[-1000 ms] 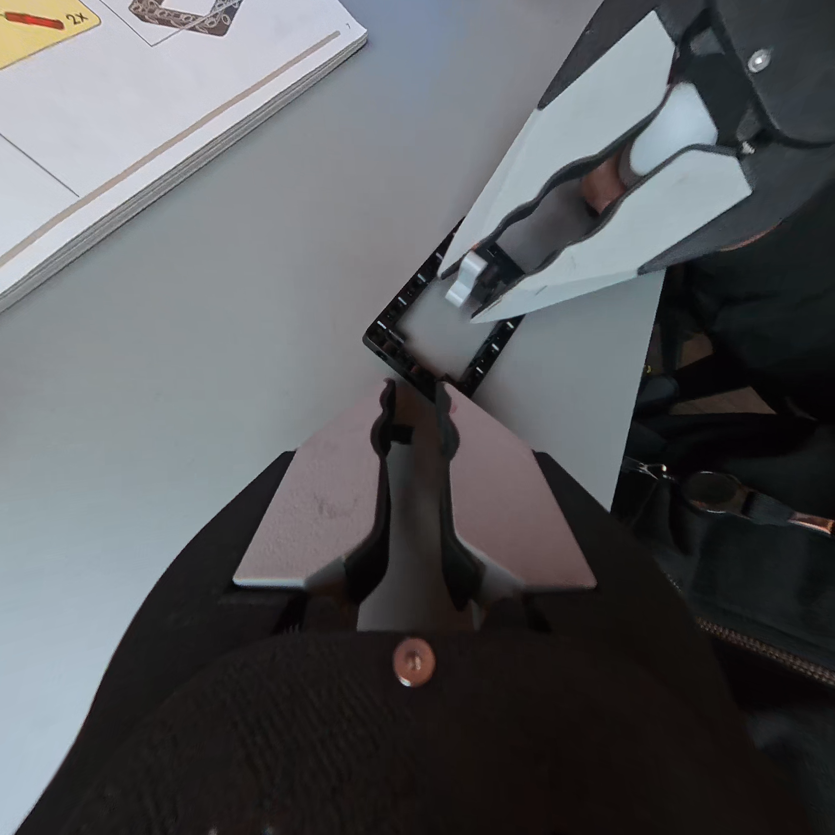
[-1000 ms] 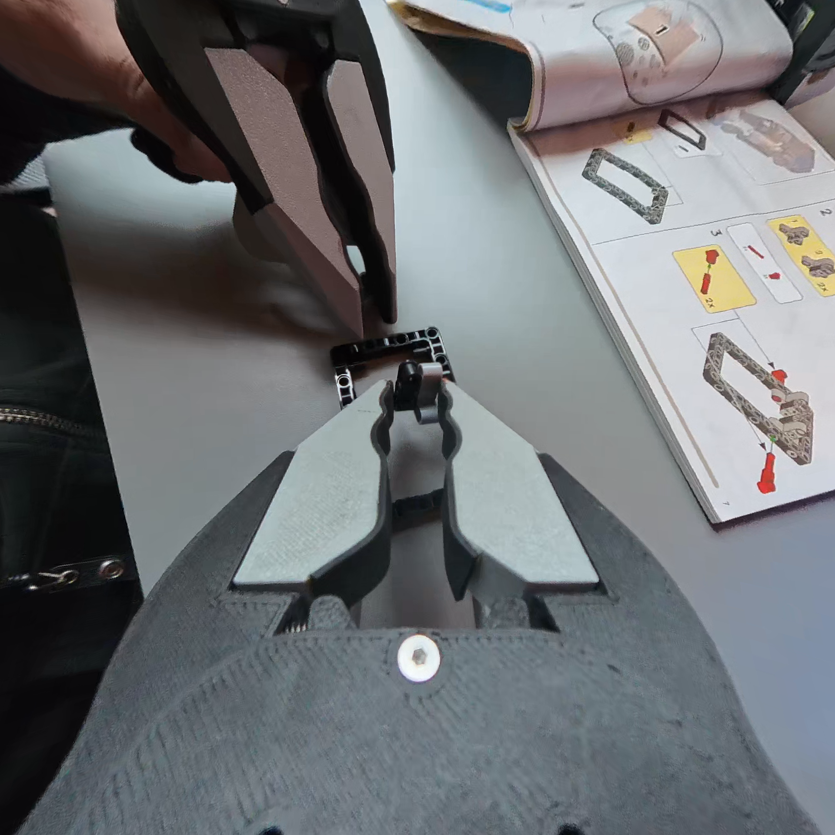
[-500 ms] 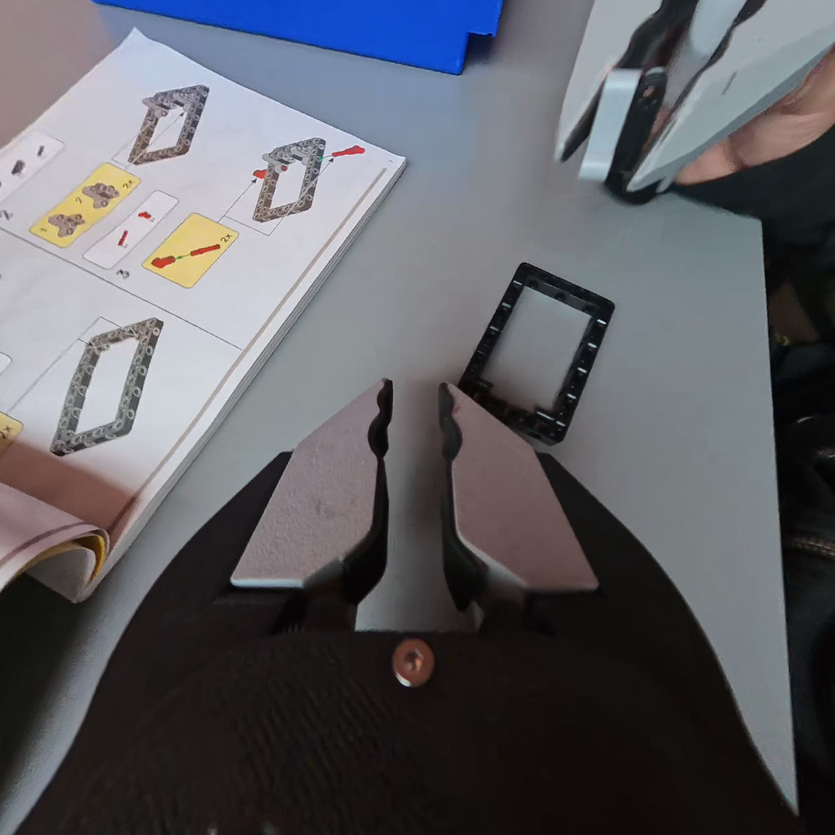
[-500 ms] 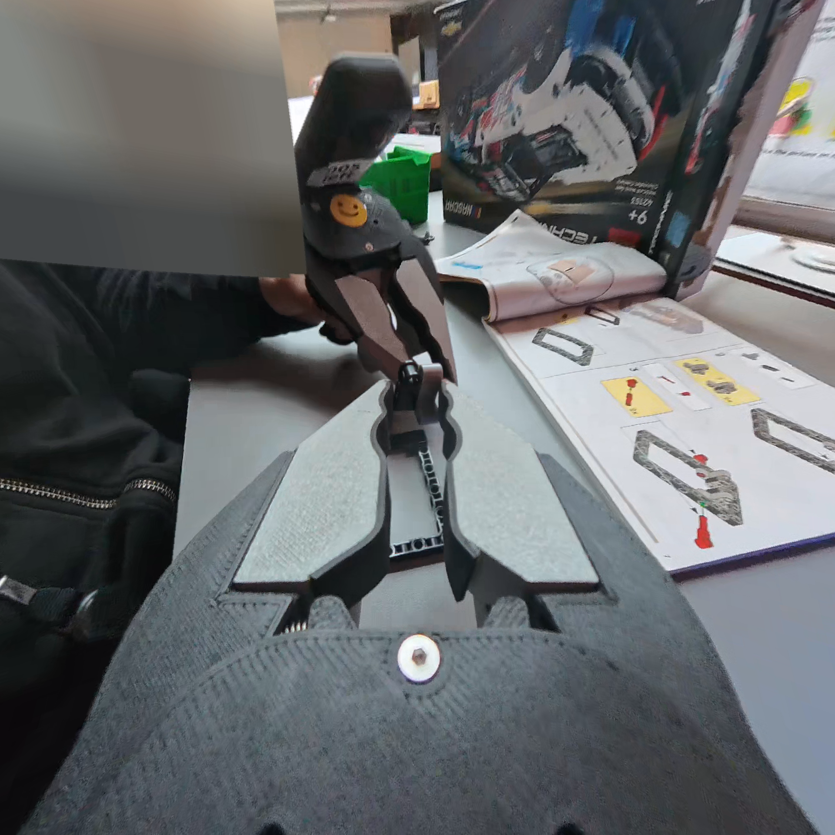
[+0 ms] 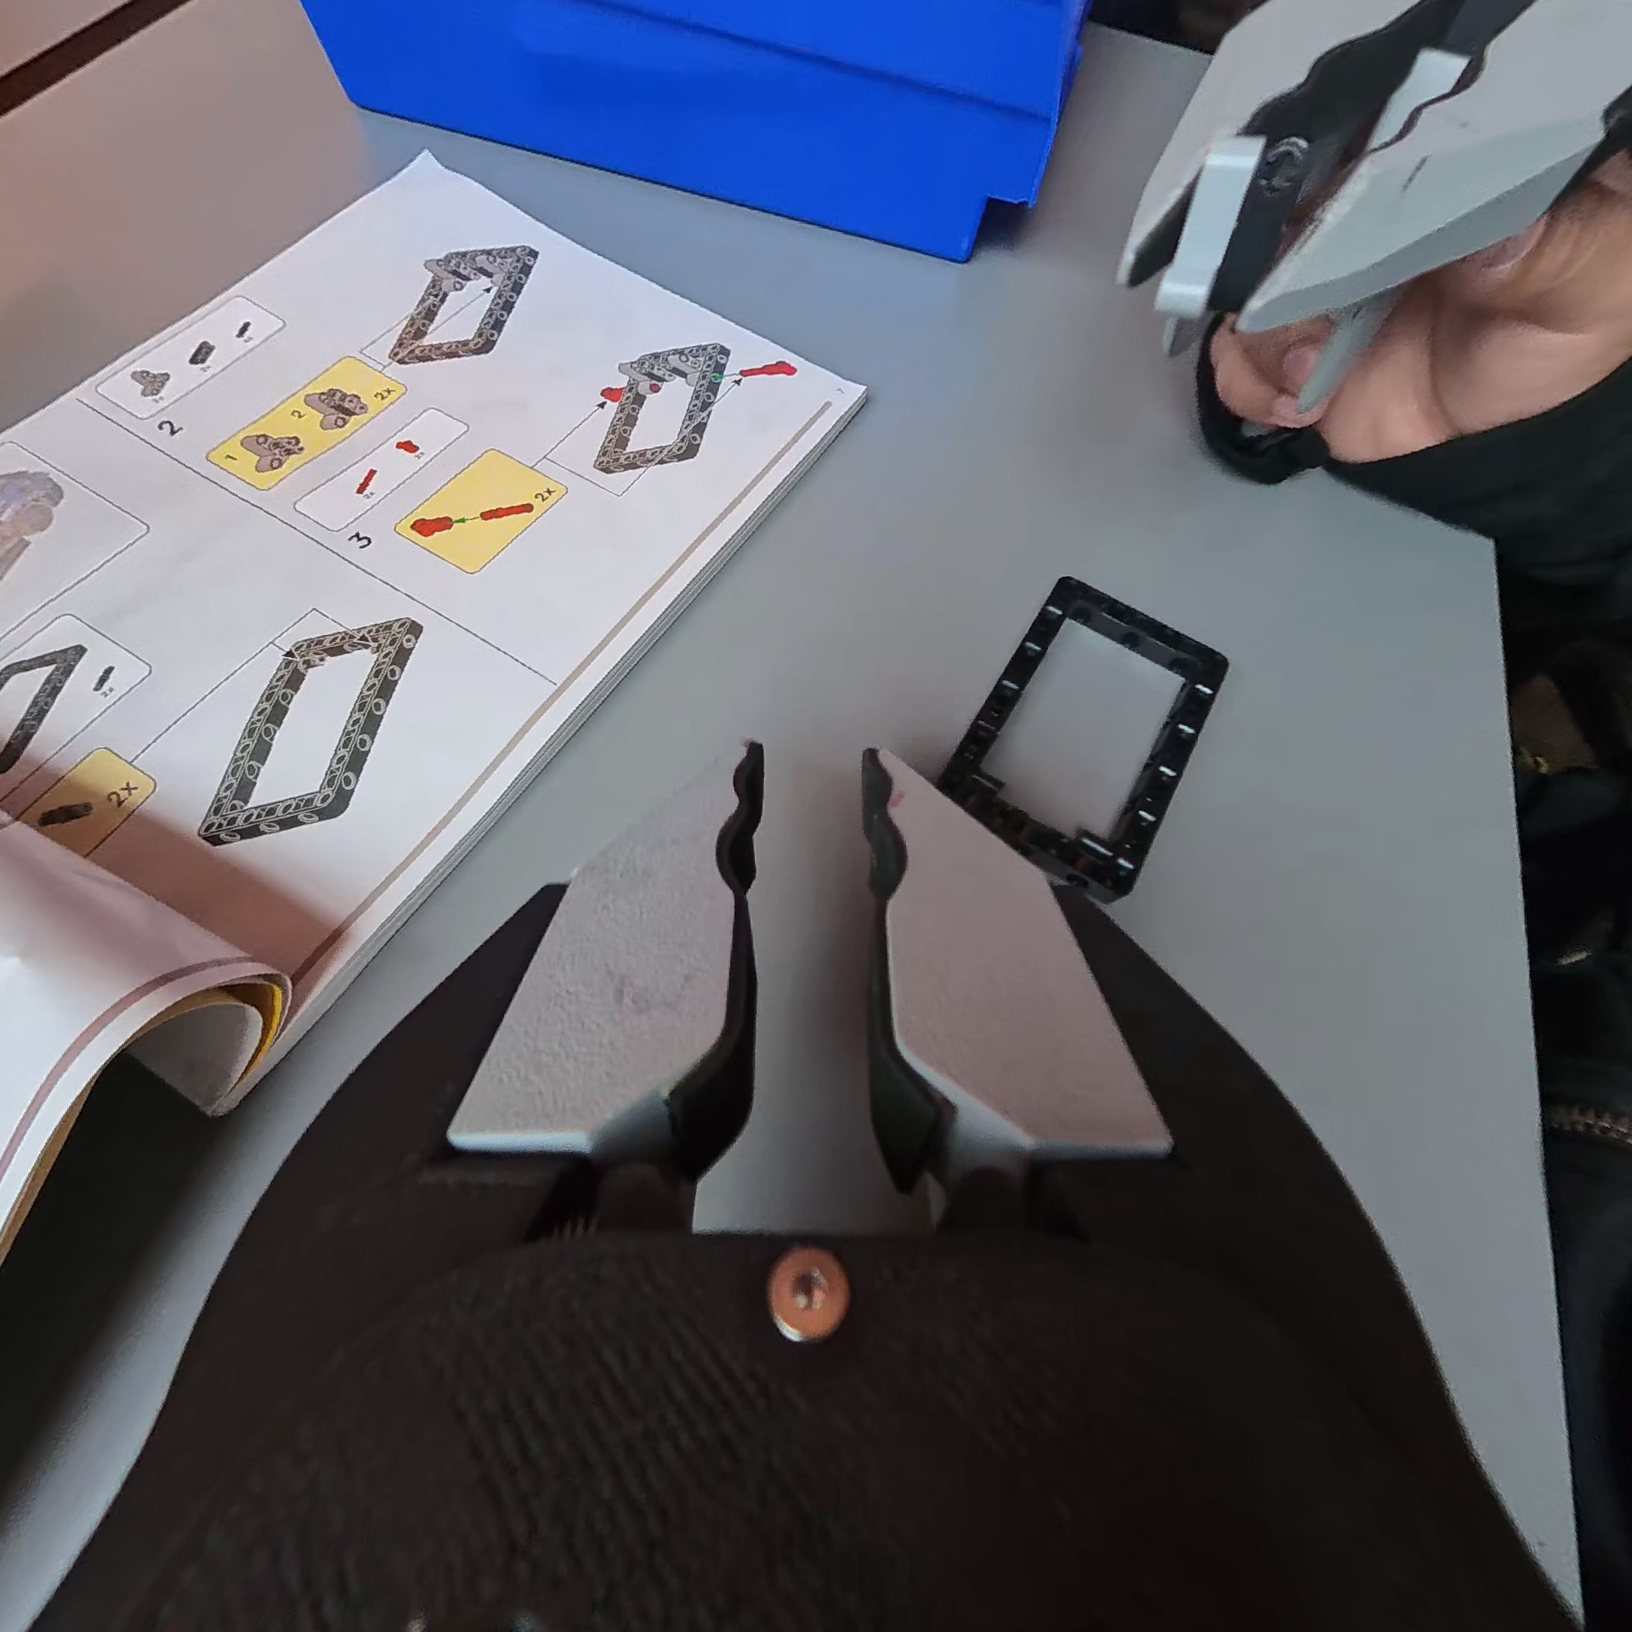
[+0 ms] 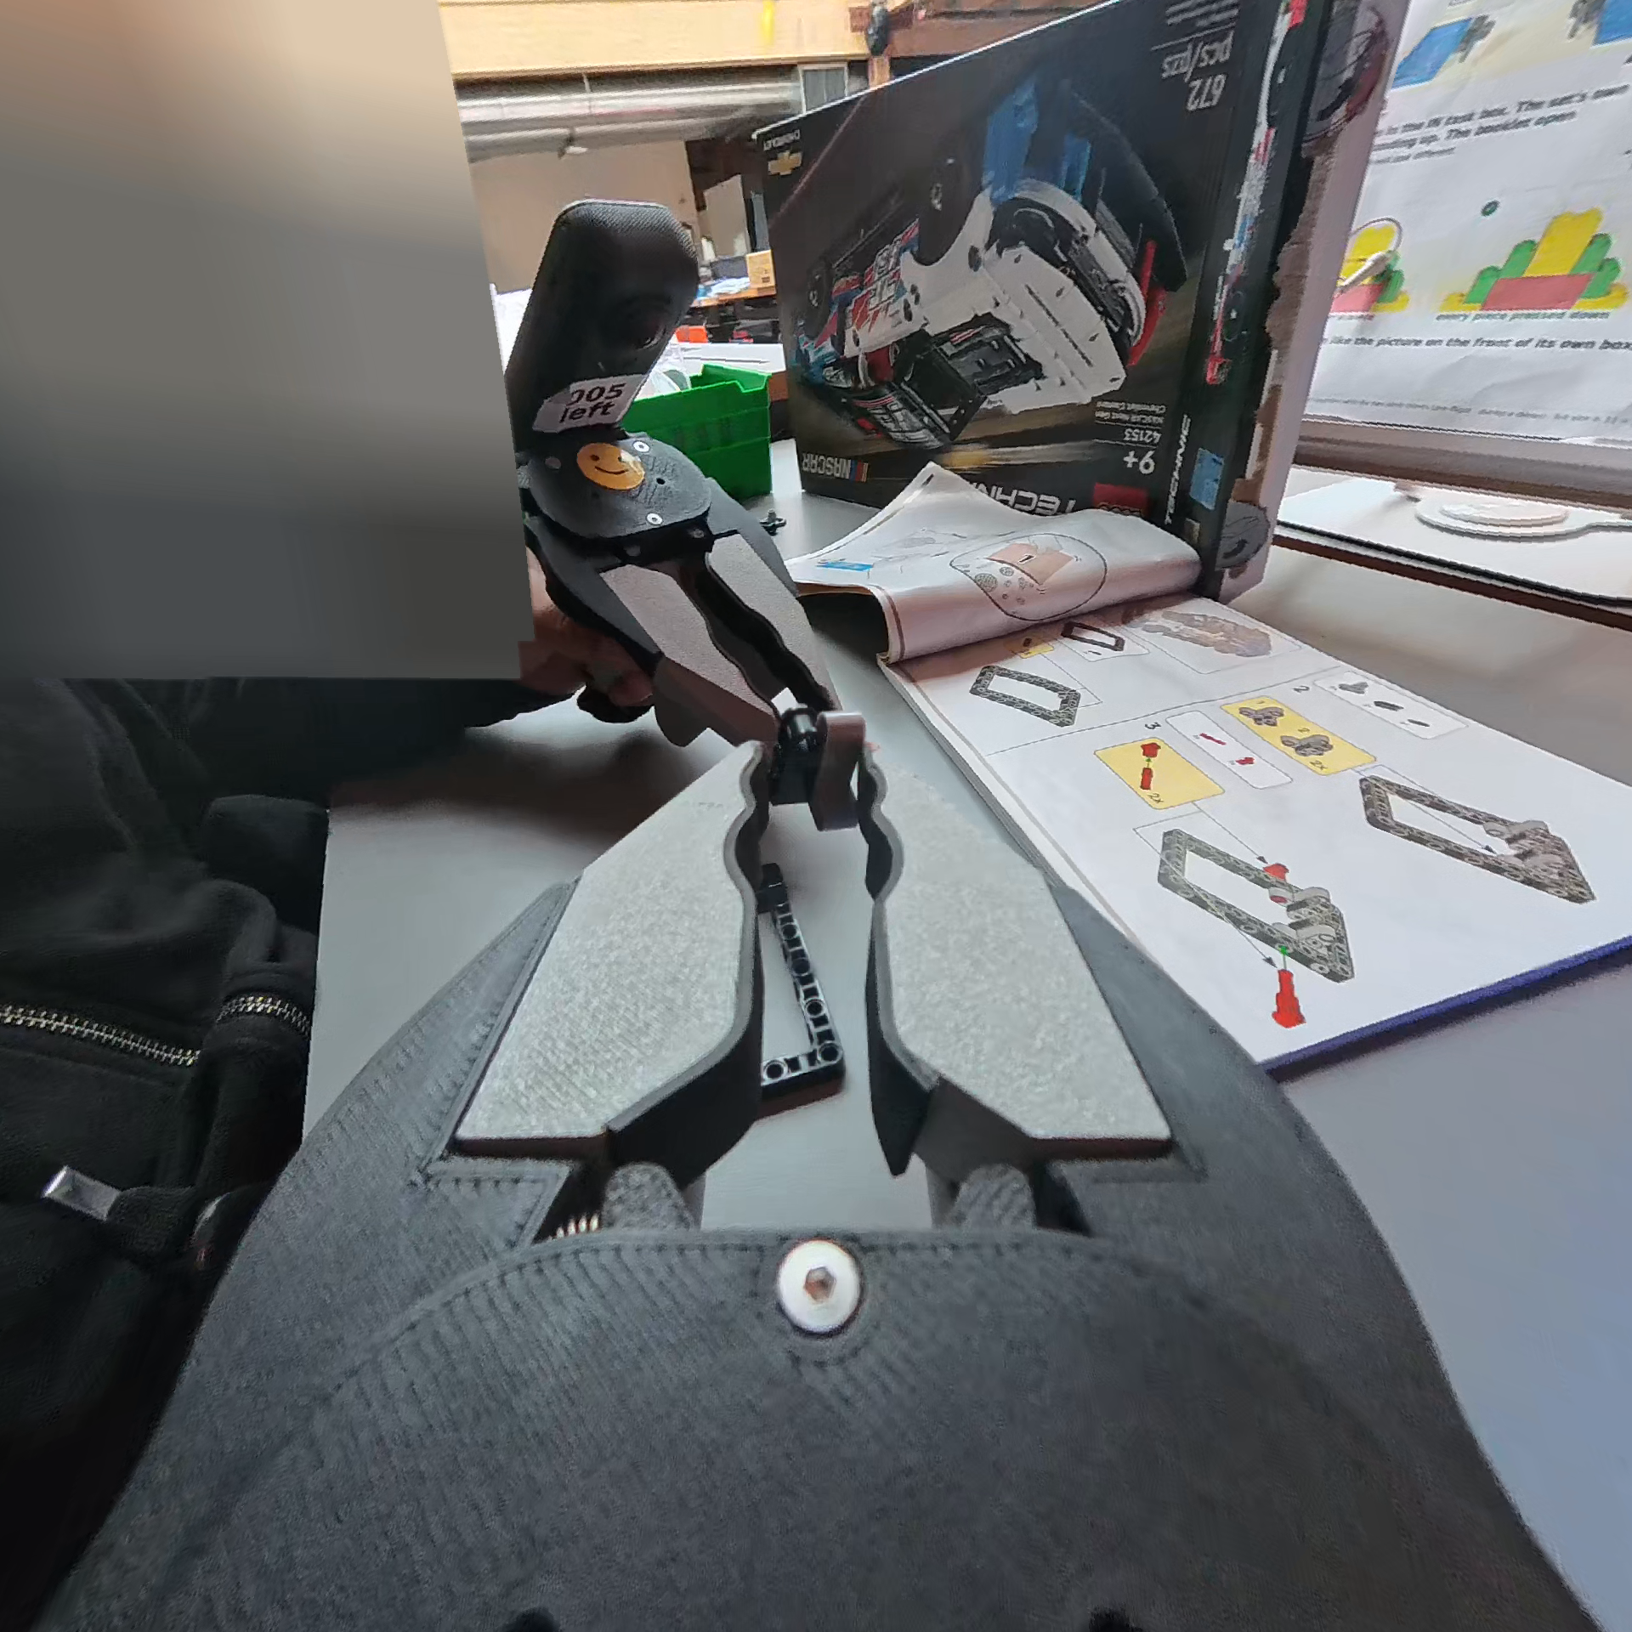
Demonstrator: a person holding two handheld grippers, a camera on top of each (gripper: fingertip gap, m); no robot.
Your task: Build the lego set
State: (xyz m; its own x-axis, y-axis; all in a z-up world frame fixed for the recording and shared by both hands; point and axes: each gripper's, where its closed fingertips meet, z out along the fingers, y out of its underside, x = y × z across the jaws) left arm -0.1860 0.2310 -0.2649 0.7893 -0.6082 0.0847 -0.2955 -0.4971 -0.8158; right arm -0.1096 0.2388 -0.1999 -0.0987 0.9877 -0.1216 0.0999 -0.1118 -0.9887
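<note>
A black rectangular Lego frame (image 5: 1183, 706) lies flat on the grey table, just right of my left gripper's tips. My left gripper (image 5: 810, 759) is open and empty, a little above the table. My right gripper (image 6: 810, 768) is shut on a small grey connector with a black pin (image 6: 834, 759) and holds it in the air above the frame (image 6: 799, 980). In the left wrist view the right gripper (image 5: 1188, 296) and its grey piece (image 5: 1210, 221) are at the upper right. In the right wrist view the left gripper (image 6: 759, 706) is just beyond the held piece.
An open instruction booklet (image 5: 371, 547) lies left of the frame; it also shows in the right wrist view (image 6: 1280, 795). A blue bin (image 5: 751, 97) stands behind it. The Lego set box (image 6: 1016, 291) and a green bin (image 6: 715, 424) stand farther off. The table edge (image 5: 1510, 883) is close on the right. The tips of one gripper are about 11 cm away from the tips of the other.
Both grippers have risen away from the black frame, which now lies free on the table. My right gripper has lifted the grey connector with it. Little has moved in the last half second.
</note>
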